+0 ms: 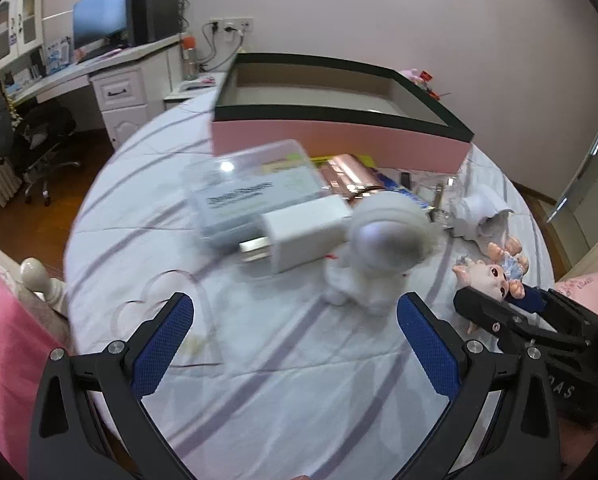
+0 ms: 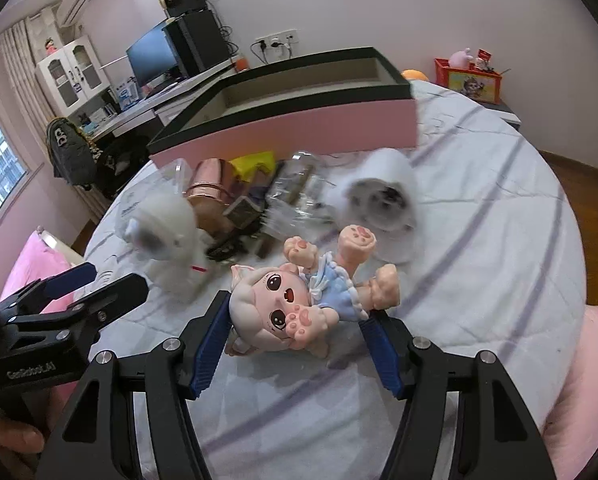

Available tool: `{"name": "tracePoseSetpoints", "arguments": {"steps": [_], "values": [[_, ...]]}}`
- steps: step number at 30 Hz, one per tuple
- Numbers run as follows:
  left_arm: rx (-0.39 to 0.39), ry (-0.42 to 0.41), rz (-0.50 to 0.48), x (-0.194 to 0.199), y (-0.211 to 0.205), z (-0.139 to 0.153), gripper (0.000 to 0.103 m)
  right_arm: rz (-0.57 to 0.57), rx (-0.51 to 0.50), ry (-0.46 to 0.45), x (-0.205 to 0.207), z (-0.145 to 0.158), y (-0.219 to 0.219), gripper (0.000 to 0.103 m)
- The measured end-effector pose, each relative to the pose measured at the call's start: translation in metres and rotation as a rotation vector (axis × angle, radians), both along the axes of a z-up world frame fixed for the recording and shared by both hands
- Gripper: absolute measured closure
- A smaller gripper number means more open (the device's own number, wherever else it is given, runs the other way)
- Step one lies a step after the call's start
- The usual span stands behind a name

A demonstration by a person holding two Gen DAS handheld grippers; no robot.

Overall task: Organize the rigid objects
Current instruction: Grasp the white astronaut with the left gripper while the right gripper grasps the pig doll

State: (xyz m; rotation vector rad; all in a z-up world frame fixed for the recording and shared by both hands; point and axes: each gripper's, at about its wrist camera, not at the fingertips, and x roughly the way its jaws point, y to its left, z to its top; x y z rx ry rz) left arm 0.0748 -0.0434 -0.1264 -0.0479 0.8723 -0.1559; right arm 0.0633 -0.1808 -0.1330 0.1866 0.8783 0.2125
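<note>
Glossy hard pig doll (image 2: pixel 299 304) in blue frilled dress lies on striped bedsheet (image 2: pixel 479 240), between blue ribbed pads of right hand-held gripper (image 2: pixel 295 350), jaws parted, contact unclear. Left hand-held gripper (image 1: pixel 295 344) released. White astronaut figure (image 1: pixel 375 252) at 12 o'clock of it; pink box (image 2: pixel 299 128) beyond.

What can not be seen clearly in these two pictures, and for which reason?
- Astronaut figure: motion blur in both views hides its details.
- Clear box: its label text is blurred, left wrist view.
- Pink box: its floor is hidden by its own front wall, both views.
- Items behind the pig doll: a blurred pile, right wrist view.
- Right gripper: whether its pads press the doll is unclear.
</note>
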Motion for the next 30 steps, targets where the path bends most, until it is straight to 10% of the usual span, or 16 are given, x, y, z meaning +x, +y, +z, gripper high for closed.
{"name": "tracePoseSetpoints", "arguments": {"steps": [7, 15, 30], "values": [[-0.006, 0.016, 0.004, 0.019, -0.024, -0.007, 0.005, -0.025, -0.033, -0.011, -0.001, 0.002, -0.015, 0.038], [-0.041, 0.035, 0.017, 0.034, -0.025, -0.017, 0.049, -0.033, -0.017, -0.007, 0.000, 0.000, -0.024, 0.038], [-0.056, 0.019, 0.023, -0.004, 0.010, -0.005, 0.048, 0.006, 0.003, -0.025, -0.006, 0.014, -0.009, 0.038]]}}
